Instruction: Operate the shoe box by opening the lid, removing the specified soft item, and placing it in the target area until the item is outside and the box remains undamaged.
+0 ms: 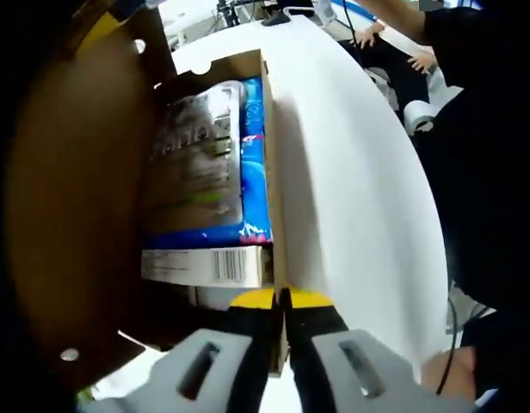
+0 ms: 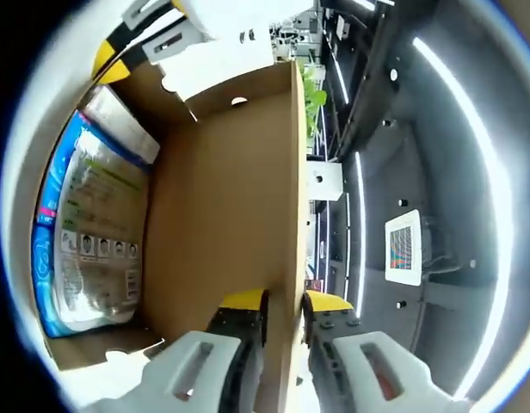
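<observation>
Left gripper view: left claw [image 1: 282, 303] is pinched on the wall of the shoe box [image 1: 274, 215], set on a white table [image 1: 351, 189]. A blue-and-white soft pack [image 1: 209, 163] is seen lying inside the box.

Right gripper view: right claw [image 2: 284, 305] is pinched on the raised lid [image 2: 222, 198]; the left claw [image 2: 132, 39] is seen at the box's far edge.

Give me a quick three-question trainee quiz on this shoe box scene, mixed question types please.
1. True or false: the left tongs are clamped on the box wall.
2. Multiple choice: the soft pack is A) inside the shoe box, B) on the table, C) held by the right tongs.
3. Fill in: the right tongs grip the raised ____.

Key: 1 true; 2 A; 3 lid.
</observation>
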Demonstrator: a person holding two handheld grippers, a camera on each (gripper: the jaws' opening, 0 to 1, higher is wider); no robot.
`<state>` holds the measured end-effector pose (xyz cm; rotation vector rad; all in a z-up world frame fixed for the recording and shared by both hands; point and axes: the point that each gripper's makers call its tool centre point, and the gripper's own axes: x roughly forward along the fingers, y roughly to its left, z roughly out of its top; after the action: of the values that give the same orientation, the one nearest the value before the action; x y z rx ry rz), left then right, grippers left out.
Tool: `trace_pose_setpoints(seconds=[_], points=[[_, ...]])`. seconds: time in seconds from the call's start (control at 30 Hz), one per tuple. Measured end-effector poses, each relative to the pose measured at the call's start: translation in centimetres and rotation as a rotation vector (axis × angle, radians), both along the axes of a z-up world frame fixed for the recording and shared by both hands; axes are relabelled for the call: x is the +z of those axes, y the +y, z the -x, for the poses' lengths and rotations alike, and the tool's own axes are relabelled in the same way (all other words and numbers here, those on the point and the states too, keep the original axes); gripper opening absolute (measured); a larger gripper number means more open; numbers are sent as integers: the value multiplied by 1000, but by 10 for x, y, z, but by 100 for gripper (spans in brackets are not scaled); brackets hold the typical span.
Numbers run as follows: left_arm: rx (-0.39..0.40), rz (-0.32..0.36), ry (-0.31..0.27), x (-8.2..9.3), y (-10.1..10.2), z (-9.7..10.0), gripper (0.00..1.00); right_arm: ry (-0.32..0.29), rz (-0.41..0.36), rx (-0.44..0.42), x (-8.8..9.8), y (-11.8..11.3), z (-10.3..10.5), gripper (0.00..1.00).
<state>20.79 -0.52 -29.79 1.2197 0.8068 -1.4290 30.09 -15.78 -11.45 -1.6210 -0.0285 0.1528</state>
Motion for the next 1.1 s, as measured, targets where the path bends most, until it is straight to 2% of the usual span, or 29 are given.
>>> trace_pose_setpoints(seconds=[0.17, 0.23, 0.63, 0.77, 1.1], points=[[-6, -11, 0, -3, -1, -1, 3, 55, -6, -2, 2, -3, -8, 15], [17, -15, 11, -3, -1, -2, 2, 79, -3, -6, 3, -4, -11, 14], [-5, -6, 6, -2, -2, 0, 3, 207, 4, -3, 6, -7, -27, 13], [-4, -8, 9, -3, -2, 0, 3, 240, -10, -7, 6, -8, -31, 12], [-9, -4, 16, -5, -2, 1, 3, 302, 22, -11, 6, -9, -35, 11]])
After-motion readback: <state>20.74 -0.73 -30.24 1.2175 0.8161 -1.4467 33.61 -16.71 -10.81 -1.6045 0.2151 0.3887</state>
